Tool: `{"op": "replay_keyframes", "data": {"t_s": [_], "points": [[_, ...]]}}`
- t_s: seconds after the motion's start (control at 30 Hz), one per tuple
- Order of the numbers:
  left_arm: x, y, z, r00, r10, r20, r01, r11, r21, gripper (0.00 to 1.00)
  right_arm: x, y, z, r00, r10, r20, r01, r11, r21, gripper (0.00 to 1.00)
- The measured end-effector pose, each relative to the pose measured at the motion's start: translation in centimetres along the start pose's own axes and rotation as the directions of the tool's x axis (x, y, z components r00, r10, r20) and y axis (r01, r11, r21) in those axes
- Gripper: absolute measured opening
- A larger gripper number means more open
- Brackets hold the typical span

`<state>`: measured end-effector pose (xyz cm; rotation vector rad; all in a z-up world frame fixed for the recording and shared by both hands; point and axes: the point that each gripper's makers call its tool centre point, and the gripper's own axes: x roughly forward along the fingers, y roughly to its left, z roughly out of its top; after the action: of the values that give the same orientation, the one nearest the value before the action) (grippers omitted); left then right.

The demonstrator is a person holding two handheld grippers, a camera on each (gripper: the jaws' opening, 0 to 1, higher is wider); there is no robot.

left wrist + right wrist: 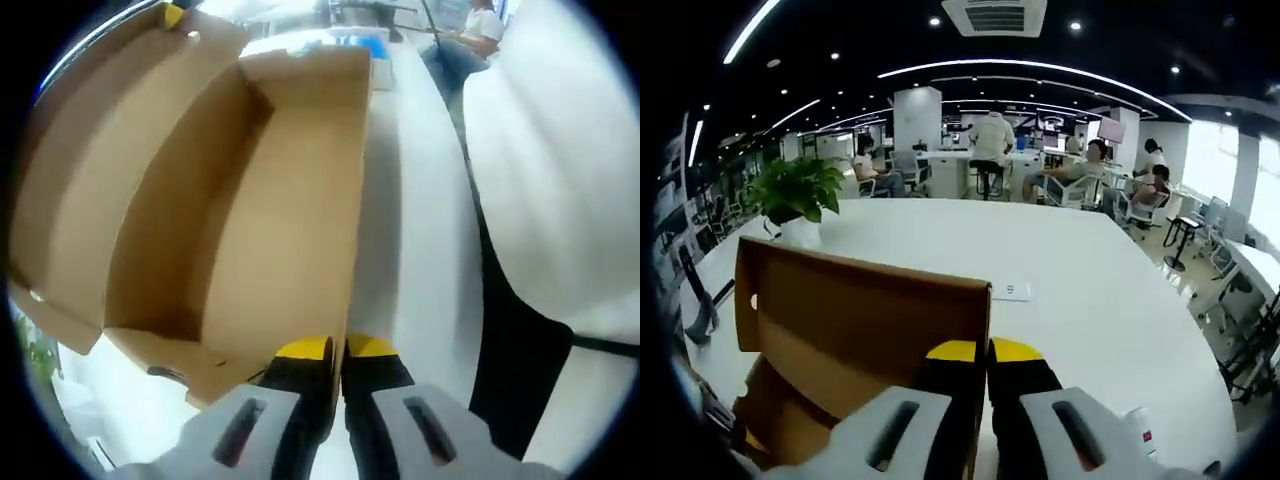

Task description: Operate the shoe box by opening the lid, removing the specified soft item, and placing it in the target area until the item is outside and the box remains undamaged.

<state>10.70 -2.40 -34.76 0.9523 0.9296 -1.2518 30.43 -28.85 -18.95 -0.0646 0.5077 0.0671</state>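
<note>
Shoe box [250,200] open, interior looks bare; both the left hand-held gripper [336,350] and right hand-held gripper [985,352] closed together, holding nothing — part jaws before reaching, spare the cardboard walls.

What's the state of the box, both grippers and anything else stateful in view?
Brown cardboard shoe box: open, lid flap folded back, visible interior bare.
Left gripper: shut, yellow tips together at the box's near edge; holding anything, cannot tell.
Right gripper: shut, tips against the box's upright cardboard wall.
Green potted plant: upright on the white table.
</note>
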Motion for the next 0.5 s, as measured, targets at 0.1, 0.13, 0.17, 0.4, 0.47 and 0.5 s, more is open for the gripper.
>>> {"op": "replay_keyframes", "data": {"t_s": [0.1,0.13,0.17,0.4,0.47,0.5], "points": [[0.0,0.0,0.0,1.0,0.002,0.0,-0.002,1.0,-0.003,0.03,-0.1,-0.1,0.0,1.0,0.005,0.014,-0.005,1.0,0.007,0.0],[0.0,0.0,0.0,1.0,0.003,0.0,-0.003,1.0,-0.003,0.03,-0.2,0.0,0.0,1.0,0.004,0.018,-0.004,1.0,0.0,0.0],[0.0,0.0,0.0,1.0,0.003,0.0,-0.003,1.0,-0.004,0.03,-0.3,0.0,0.0,1.0,0.003,0.02,-0.002,1.0,-0.004,0.0],[0.0,0.0,-0.1,1.0,0.001,-0.011,-0.001,1.0,-0.007,0.03,-0.9,0.0,0.0,1.0,0.007,0.031,-0.006,1.0,-0.01,0.0],[0.0,-0.1,-0.1,1.0,0.005,-0.01,-0.005,1.0,-0.005,0.03,-1.2,0.0,-0.1,0.999,0.008,0.035,-0.008,1.0,-0.005,0.0],[0.0,-0.1,-0.1,1.0,0.004,-0.01,-0.004,1.0,-0.004,0.03,-1.4,0.0,-0.1,0.999,0.009,0.037,-0.009,1.0,-0.007,0.0]]}}
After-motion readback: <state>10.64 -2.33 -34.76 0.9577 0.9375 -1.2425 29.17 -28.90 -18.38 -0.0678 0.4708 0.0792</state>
